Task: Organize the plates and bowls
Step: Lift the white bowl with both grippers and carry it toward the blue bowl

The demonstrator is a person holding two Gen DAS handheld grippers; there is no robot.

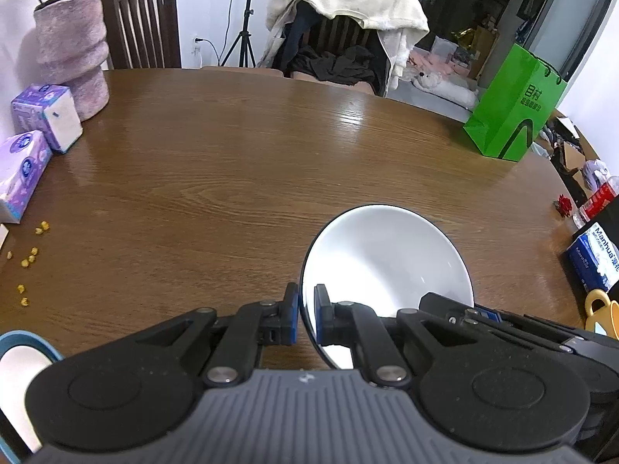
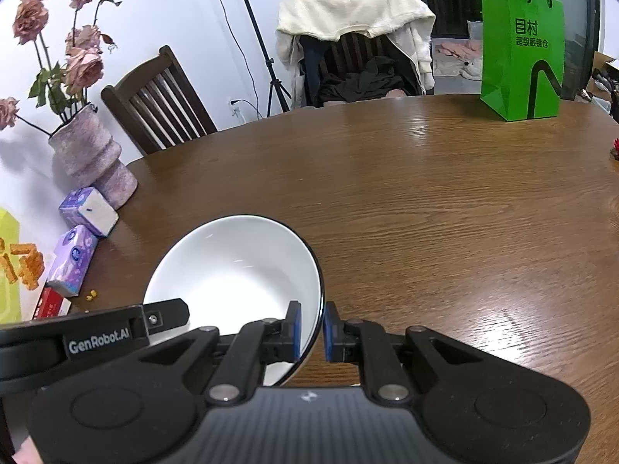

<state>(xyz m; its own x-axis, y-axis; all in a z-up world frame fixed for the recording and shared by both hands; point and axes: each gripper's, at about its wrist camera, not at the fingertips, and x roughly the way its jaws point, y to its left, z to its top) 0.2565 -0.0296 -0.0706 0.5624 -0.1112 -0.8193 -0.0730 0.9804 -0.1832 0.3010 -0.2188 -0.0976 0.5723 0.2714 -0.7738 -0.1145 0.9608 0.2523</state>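
While both grippers pinch it, the white bowl (image 1: 387, 263) hangs just above the near part of the brown wooden table (image 1: 232, 162). The left gripper (image 1: 306, 319) is squeezed nearly shut on the bowl's left rim, one blue pad inside and one outside. The right gripper (image 2: 311, 330) grips the right rim the same way. The bowl has a thin dark edge and nothing in it.

I think the job is only partly done. This bowl is held up in the air and has not been put in its place yet. Down at the near left corner of the left camera's view, another dish with a blue rim (image 1: 23, 352) peeks out, so it may be where the bowl goes, but I cannot tell for sure.

Far off on the left stand a pink vase (image 1: 71, 50) and purple tissue packs (image 1: 48, 116). A green paper bag (image 1: 514, 108) stands at the far right. No other plates show on the table.
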